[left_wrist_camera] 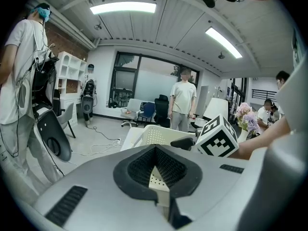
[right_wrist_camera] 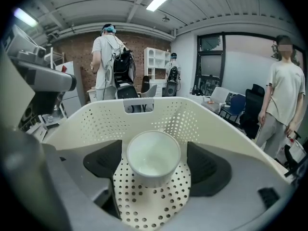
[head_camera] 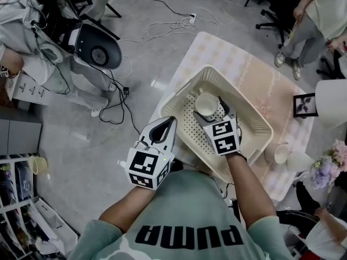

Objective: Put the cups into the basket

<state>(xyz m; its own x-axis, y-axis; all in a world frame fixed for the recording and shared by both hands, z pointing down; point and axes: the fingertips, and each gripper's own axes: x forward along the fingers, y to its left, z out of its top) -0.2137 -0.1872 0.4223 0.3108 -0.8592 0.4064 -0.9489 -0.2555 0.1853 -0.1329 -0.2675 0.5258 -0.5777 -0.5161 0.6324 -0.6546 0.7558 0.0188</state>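
Observation:
A white cup (head_camera: 207, 104) stands upright on the perforated floor of the cream basket (head_camera: 187, 88). My right gripper (head_camera: 212, 111) reaches down into the basket and is open, one jaw on each side of the cup, with a narrow gap at each side. In the right gripper view the cup (right_wrist_camera: 153, 157) sits between the dark pads (right_wrist_camera: 102, 163), in front of the basket's wall (right_wrist_camera: 96, 121). My left gripper (head_camera: 165, 124) hovers outside the basket's near left rim, shut and empty (left_wrist_camera: 166, 198). Two more white cups (head_camera: 277, 153) stand on the table to the basket's right.
The basket sits on a light patterned table (head_camera: 255, 75). A picture frame (head_camera: 304, 105), a white lampshade (head_camera: 332, 102) and flowers (head_camera: 328, 167) stand at the table's right end. Cables (head_camera: 162, 28) lie on the floor, and people stand around.

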